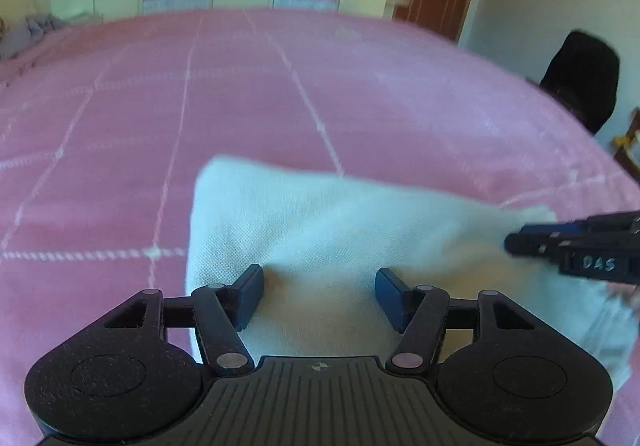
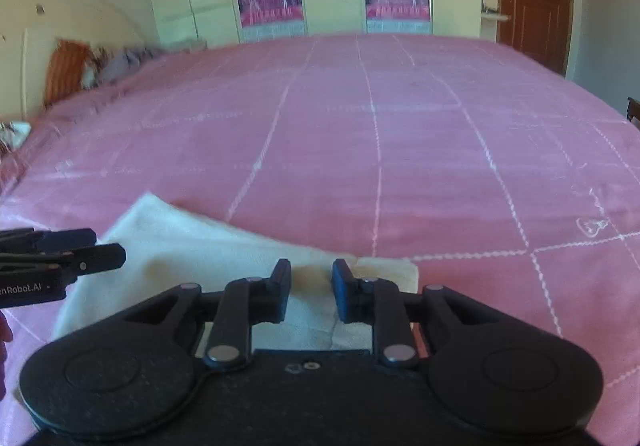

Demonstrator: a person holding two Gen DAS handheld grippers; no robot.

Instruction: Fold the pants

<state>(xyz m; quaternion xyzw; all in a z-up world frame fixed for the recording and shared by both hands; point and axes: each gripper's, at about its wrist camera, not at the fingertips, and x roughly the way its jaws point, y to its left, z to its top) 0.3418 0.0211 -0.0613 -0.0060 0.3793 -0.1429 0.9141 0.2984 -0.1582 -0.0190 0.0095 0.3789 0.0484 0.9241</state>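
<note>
The right gripper [image 1: 516,244], at three o'clock in the left wrist view, bears "DAS". The left gripper [image 2: 120,252], at nine o'clock in the right wrist view, reads "enRobot.AI", its start cut off.

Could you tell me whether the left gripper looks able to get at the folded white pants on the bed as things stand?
Probably yes: the left gripper hangs open directly over the white pants, and nothing lies between them.

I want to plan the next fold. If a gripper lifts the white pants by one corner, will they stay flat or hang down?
The white pants would probably hang down: they look like soft woven cloth, and their far edge already lies curved on the pink bedspread. The folded layers may slide apart, since nothing pins them. They seem light, being thin.
</note>
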